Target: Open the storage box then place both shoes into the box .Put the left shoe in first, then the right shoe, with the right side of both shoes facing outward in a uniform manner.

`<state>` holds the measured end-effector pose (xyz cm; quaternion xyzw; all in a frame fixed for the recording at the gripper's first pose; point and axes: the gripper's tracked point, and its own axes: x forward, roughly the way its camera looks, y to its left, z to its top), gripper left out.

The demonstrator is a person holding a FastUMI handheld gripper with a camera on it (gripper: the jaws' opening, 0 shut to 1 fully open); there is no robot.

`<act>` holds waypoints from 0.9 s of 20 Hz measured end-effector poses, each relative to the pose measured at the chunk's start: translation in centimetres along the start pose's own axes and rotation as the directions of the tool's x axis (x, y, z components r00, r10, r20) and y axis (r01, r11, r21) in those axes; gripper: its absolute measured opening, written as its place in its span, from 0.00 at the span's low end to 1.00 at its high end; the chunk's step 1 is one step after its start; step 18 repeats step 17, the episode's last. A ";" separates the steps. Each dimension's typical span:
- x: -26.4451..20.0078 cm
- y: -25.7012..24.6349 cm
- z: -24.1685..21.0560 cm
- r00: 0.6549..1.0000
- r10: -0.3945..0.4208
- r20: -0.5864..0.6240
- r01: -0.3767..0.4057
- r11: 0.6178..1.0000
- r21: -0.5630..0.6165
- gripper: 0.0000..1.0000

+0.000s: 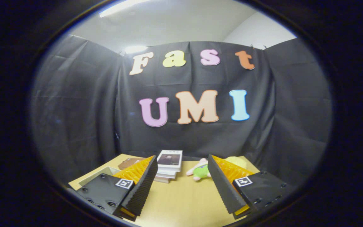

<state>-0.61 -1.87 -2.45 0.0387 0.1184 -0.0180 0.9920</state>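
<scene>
The gripper [181, 171] was held above the desk [181, 201], its fingers spread wide with nothing gripped or touched between them. A pale box-like edge, possibly the storage box [101, 174], was seen at the desk's left edge behind the left finger; it could not be identified with certainty. Beyond the fingers, near the desk's far edge, a stack of books [169, 165] and a plush toy [198, 171] were seen.
</scene>
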 end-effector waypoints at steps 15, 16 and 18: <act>-3.9 -6.8 1.4 0.979 -0.141 0.148 0.140 0.990 0.016 1.00; -3.9 -6.8 1.8 0.978 -0.139 0.158 0.139 0.990 0.009 1.00; -3.8 -6.7 2.1 0.976 -0.137 0.168 0.138 0.990 0.004 1.00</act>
